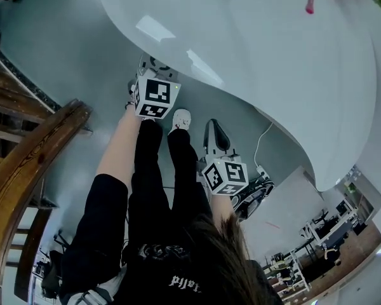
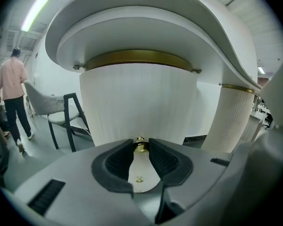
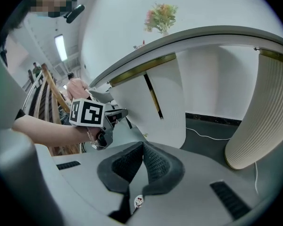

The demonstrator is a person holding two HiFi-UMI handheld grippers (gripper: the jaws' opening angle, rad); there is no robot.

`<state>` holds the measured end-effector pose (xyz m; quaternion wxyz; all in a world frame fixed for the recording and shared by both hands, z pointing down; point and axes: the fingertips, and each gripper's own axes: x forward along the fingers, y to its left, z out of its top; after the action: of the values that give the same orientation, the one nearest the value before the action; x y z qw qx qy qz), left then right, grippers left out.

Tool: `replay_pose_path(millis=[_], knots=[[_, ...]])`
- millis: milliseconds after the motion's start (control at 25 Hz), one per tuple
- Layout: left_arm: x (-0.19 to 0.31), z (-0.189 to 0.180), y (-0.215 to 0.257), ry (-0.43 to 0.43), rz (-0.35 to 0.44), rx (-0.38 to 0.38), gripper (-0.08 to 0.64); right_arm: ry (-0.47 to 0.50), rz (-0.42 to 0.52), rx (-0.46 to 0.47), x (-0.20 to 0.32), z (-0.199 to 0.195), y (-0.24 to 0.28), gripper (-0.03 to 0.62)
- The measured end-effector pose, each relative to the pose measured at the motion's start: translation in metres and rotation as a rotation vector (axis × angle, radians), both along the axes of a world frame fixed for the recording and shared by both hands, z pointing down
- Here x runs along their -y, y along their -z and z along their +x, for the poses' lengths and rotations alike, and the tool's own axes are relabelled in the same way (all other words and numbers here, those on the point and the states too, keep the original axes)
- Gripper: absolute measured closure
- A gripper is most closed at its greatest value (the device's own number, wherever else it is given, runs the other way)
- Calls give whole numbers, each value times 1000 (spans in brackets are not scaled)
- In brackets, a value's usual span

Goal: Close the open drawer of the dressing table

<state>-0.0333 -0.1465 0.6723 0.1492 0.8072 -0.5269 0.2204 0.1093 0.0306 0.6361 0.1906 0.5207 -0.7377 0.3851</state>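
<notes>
One grip held: left gripper (image 2: pixel 141 143) was clenched on the brass knob (image 2: pixel 141 146) of the ribbed drawer front (image 2: pixel 137 102) at frame centre, right gripper (image 3: pixel 143 143) closed and empty; closing step apparently in hand, next needing a straight inward push.

- Your drawer (image 2: pixel 137 102) has a white, ribbed, curved front, standing upright under a gold band (image 2: pixel 137 58).
- It sits beneath the dressing table (image 1: pixel 260 49)'s glossy white top.
- Its small brass knob (image 2: pixel 140 144) juts from the front's middle.
</notes>
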Motion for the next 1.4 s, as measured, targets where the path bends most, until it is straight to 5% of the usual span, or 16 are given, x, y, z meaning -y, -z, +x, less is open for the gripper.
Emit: replay_pose_path(millis=[560, 1240, 1400], knots=[[14, 7, 1, -13, 60, -23, 445, 15, 108, 20, 36, -11, 17, 566], [13, 0, -2, -50, 83, -3, 436, 82, 119, -26, 4, -26, 23, 566], [8, 8, 3, -41, 45, -62, 395, 84, 121, -33, -5, -27, 34, 566]])
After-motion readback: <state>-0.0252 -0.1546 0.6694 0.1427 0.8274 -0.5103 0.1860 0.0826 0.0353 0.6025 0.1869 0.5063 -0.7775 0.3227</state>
